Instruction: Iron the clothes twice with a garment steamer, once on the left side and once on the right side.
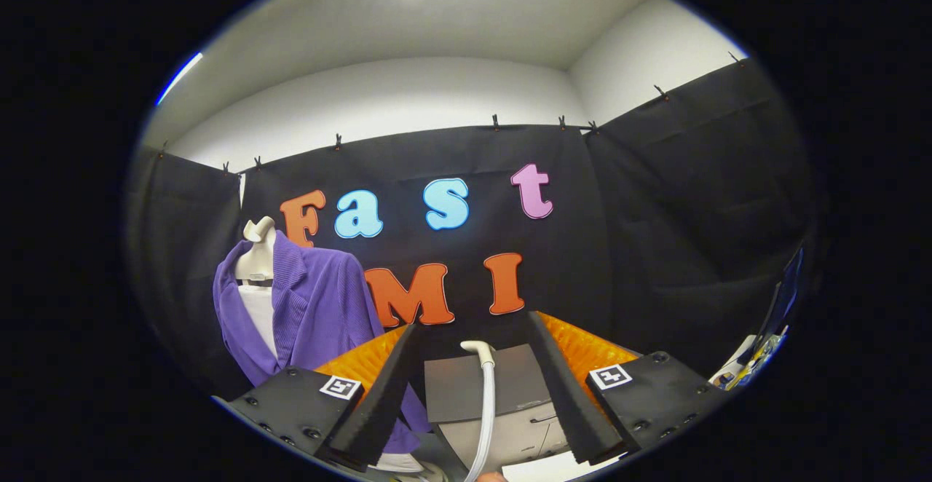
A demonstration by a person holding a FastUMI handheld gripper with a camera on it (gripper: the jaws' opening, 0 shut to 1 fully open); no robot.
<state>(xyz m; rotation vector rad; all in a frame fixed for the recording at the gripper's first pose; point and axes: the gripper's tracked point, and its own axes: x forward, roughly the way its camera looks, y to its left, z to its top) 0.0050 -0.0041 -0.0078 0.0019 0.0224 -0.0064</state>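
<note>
A purple jacket (320,307) hangs on a white mannequin bust (256,253) over a white top, beyond and to the left of my left finger. A white curved steamer handle or hose (484,394) rises between my fingers, in front of a dark grey panel (513,380). My gripper (473,323) is open, its fingers spread wide on either side of the white part, with neither one touching it. The lower end of the white part is hidden below.
A pale grey surface (524,438) lies under the dark panel. Black cloth walls close the booth behind and to the right. Small colourful items (753,362) sit far right, beside a blue upright edge (790,282).
</note>
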